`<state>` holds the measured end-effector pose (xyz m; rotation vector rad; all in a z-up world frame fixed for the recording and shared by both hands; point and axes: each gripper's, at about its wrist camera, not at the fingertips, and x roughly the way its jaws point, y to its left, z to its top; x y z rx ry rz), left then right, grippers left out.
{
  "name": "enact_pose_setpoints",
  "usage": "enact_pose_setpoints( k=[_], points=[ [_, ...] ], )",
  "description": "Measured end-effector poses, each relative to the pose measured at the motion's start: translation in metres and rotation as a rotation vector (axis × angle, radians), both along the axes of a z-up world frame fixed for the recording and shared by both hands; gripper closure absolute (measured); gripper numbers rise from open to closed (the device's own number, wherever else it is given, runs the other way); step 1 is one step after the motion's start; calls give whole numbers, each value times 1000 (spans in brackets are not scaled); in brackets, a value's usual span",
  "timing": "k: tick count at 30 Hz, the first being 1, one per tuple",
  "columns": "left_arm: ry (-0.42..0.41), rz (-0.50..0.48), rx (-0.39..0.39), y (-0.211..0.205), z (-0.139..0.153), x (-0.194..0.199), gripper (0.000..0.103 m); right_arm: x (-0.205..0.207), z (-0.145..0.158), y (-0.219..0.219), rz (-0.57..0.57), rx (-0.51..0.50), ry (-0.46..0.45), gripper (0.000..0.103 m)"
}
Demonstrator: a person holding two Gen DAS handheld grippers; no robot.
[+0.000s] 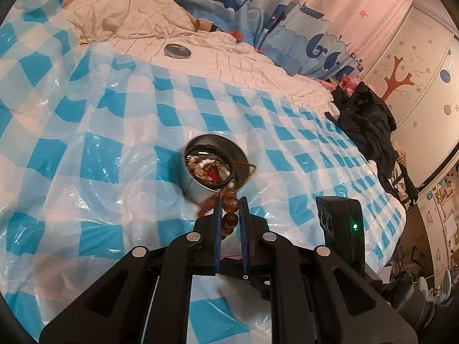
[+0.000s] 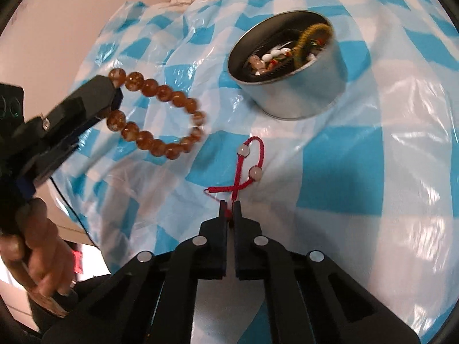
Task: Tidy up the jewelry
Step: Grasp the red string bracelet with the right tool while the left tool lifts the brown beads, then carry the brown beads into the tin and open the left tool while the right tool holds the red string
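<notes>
My left gripper (image 1: 231, 200) is shut on an amber bead bracelet (image 1: 229, 205) and holds it above the blue-checked sheet, just short of a round metal tin (image 1: 198, 192). In the right wrist view the same bracelet (image 2: 156, 114) hangs as a loop from the left gripper (image 2: 114, 91) at the left. My right gripper (image 2: 229, 205) is shut on a red cord bracelet (image 2: 249, 169) with two pale beads. The tin (image 2: 309, 94) stands beyond it and holds several pieces of jewelry, with a cord trailing over its rim.
The tin's lid (image 1: 177, 50) lies far back on the cream bedding (image 1: 200, 57). The checked plastic sheet (image 1: 100, 143) covers the bed. Dark clothes (image 1: 364, 120) are piled at the right edge. A hand (image 2: 37, 258) grips the left tool's handle.
</notes>
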<state>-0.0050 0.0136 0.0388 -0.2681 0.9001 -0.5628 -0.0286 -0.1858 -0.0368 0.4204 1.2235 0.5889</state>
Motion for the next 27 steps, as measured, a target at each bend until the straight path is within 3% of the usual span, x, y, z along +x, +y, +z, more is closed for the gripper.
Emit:
enact_pose_setpoints(
  k=[8, 27],
  points=[
    [-3, -10, -9, -10, 1, 0, 93, -2, 17, -39, -94, 76, -3, 99],
    [-5, -10, -11, -15, 2, 4, 93, 4, 31, -55, -153, 205, -16, 99]
  ],
)
